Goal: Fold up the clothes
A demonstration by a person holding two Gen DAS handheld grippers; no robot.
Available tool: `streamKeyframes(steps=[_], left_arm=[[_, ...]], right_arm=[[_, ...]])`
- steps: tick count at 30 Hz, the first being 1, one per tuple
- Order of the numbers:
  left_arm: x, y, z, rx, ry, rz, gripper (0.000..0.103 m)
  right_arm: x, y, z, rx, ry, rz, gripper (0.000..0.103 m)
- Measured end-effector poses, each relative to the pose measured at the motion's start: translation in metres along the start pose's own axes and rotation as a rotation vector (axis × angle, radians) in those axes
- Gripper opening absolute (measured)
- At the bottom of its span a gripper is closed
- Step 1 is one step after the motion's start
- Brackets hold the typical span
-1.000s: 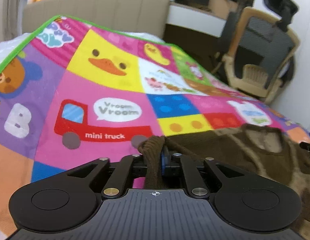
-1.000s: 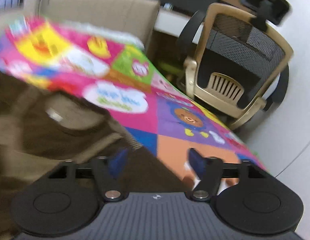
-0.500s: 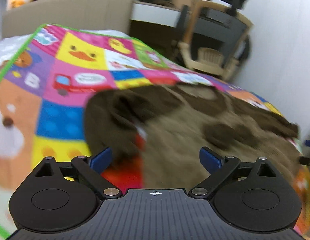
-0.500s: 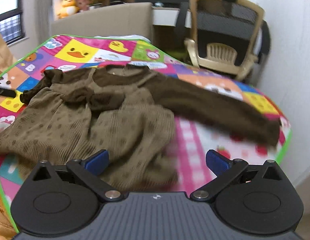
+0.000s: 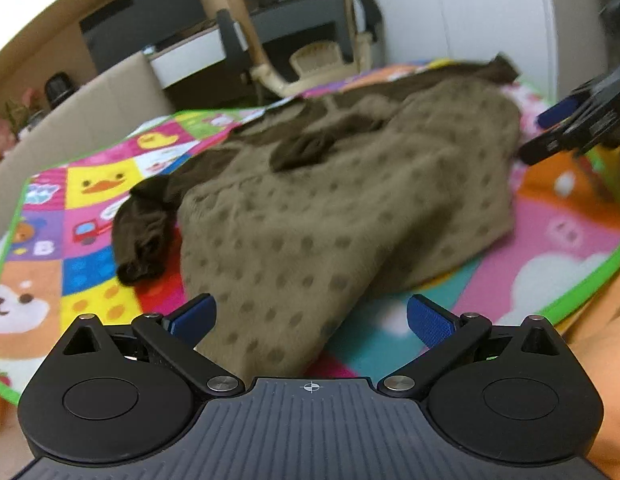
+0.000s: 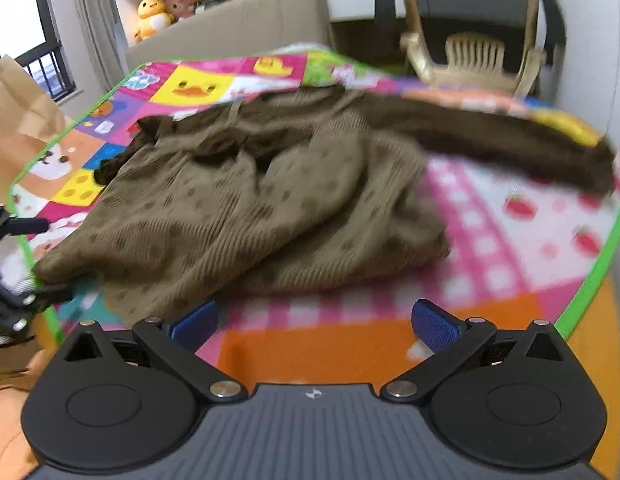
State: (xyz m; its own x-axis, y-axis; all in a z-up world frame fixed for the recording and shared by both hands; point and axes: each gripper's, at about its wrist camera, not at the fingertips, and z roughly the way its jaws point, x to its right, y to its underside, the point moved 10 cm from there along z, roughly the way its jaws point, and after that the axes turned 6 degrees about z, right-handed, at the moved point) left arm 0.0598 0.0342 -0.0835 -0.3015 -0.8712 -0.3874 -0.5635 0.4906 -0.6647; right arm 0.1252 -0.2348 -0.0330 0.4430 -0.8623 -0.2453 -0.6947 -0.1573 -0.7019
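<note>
A brown spotted dress (image 5: 342, 196) with dark brown sleeves lies spread on a colourful play mat (image 5: 89, 184). In the right wrist view the dress (image 6: 245, 204) is rumpled, one dark sleeve (image 6: 510, 140) stretched to the right. My left gripper (image 5: 307, 318) stands open just over the near hem, with cloth between but not held. My right gripper (image 6: 314, 322) is open above the mat, short of the hem. The right gripper (image 5: 566, 128) shows at the right edge of the left wrist view, the left gripper (image 6: 25, 264) at the left edge of the right wrist view.
The mat (image 6: 490, 264) has a green border and covers a bed with a beige headboard (image 6: 237, 24). A beige office chair (image 6: 470, 48) stands beyond it by a desk. A brown paper bag (image 6: 17, 120) is at the left. Orange cloth (image 6: 5, 432) lies near.
My left gripper let go of the dark sleeve and opened. Both grippers drew back from the collar end to the dress's hem, and the views swung round.
</note>
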Motion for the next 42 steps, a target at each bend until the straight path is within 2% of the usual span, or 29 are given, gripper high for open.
streamKeyframes(steps=[4,8,11,14,19,21,22,23,24,25,26,28,30,32,35,37,40,42], left_arm=[[-0.020,0.010,0.010,-0.032,-0.069,-0.043,0.103],[-0.047,0.006,0.016,-0.024,-0.152,-0.079,0.103],[-0.074,-0.009,0.011,0.023,-0.207,-0.124,0.103],[-0.096,-0.027,0.012,0.059,-0.242,-0.159,0.103],[-0.125,-0.048,0.033,0.057,-0.251,-0.253,0.103],[-0.130,-0.050,0.031,0.061,-0.244,-0.285,0.103],[-0.133,-0.051,0.030,0.064,-0.241,-0.300,0.103],[-0.134,-0.052,0.028,0.067,-0.236,-0.309,0.103],[-0.132,-0.052,0.022,0.080,-0.214,-0.309,0.103],[-0.127,-0.052,0.014,0.102,-0.174,-0.308,0.103],[-0.118,-0.053,0.006,0.128,-0.113,-0.303,0.103],[-0.091,-0.057,-0.013,0.186,0.058,-0.283,0.103],[-0.059,-0.057,-0.026,0.211,0.180,-0.235,0.103],[-0.028,-0.054,-0.028,0.193,0.226,-0.166,0.103],[0.010,-0.039,-0.003,0.100,0.152,-0.037,0.103],[0.014,-0.030,0.018,0.048,0.048,0.011,0.103],[-0.014,-0.022,0.038,0.016,-0.140,-0.011,0.103],[-0.043,-0.015,0.040,0.005,-0.224,-0.074,0.103]], right_arm=[[-0.010,0.012,0.003,-0.013,0.057,-0.107,0.103],[-0.022,0.011,0.002,-0.039,0.080,-0.131,0.103],[-0.055,0.005,-0.011,0.047,0.029,-0.232,0.103],[-0.093,0.003,-0.005,0.098,0.031,-0.386,0.103],[-0.126,0.004,0.029,0.136,0.141,-0.635,0.103],[-0.116,-0.021,0.027,0.223,0.276,-0.672,0.103],[-0.104,-0.041,0.020,0.294,0.364,-0.658,0.103],[-0.090,-0.060,0.012,0.327,0.405,-0.610,0.103],[-0.077,-0.077,0.005,0.355,0.435,-0.560,0.103],[-0.068,-0.089,-0.002,0.361,0.422,-0.510,0.103],[-0.061,-0.098,-0.008,0.363,0.409,-0.478,0.103],[-0.052,-0.112,-0.014,0.367,0.400,-0.453,0.103],[-0.051,-0.107,-0.012,0.354,0.402,-0.465,0.103],[-0.050,-0.095,-0.007,0.328,0.399,-0.478,0.103],[-0.050,-0.077,0.000,0.290,0.395,-0.497,0.103],[-0.049,-0.065,0.005,0.265,0.392,-0.510,0.103],[-0.048,-0.047,0.012,0.226,0.388,-0.529,0.103],[-0.047,-0.034,0.017,0.199,0.387,-0.545,0.103]])
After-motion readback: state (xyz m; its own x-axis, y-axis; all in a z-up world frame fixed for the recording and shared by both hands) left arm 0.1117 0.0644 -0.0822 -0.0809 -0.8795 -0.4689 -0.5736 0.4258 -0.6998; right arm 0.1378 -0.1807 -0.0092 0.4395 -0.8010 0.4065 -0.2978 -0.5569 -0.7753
